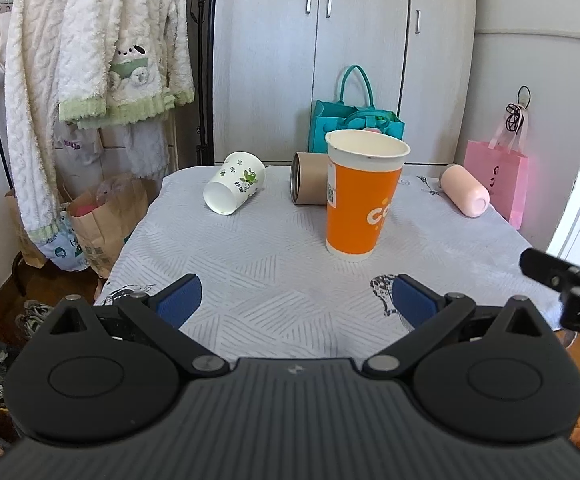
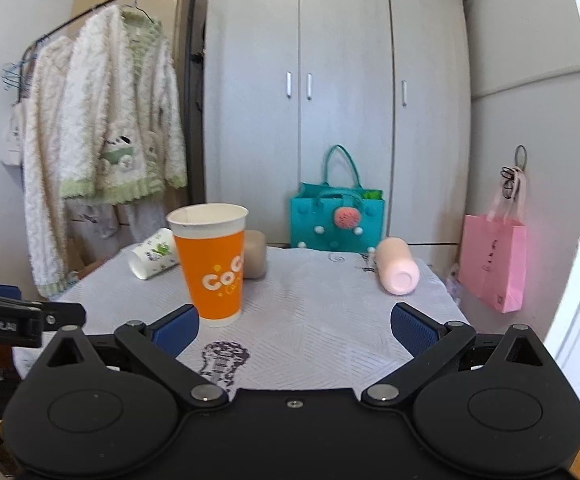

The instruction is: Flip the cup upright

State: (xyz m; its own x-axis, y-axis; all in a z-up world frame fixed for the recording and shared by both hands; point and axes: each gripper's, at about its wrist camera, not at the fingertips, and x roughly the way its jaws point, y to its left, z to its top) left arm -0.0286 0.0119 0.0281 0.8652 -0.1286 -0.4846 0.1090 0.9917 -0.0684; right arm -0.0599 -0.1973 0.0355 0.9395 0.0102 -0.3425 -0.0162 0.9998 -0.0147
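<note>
An orange paper cup (image 1: 360,196) stands upright on the grey-white tablecloth (image 1: 270,264); it also shows in the right wrist view (image 2: 212,266). A white cup with green leaves (image 1: 234,188) lies on its side at the back left, also seen in the right wrist view (image 2: 152,259). A tan cup (image 1: 308,178) lies on its side behind the orange cup. A pink cup (image 1: 465,189) lies on its side at the back right, also seen in the right wrist view (image 2: 397,271). My left gripper (image 1: 296,304) is open and empty, near the table's front. My right gripper (image 2: 294,328) is open and empty.
A teal felt bag (image 2: 336,220) stands behind the table against grey wardrobes. A pink paper bag (image 2: 492,262) hangs at the right. A clothes rack with fluffy white garments (image 1: 90,60) and paper bags (image 1: 102,224) stand at the left. The right gripper's body (image 1: 562,284) shows at the right edge.
</note>
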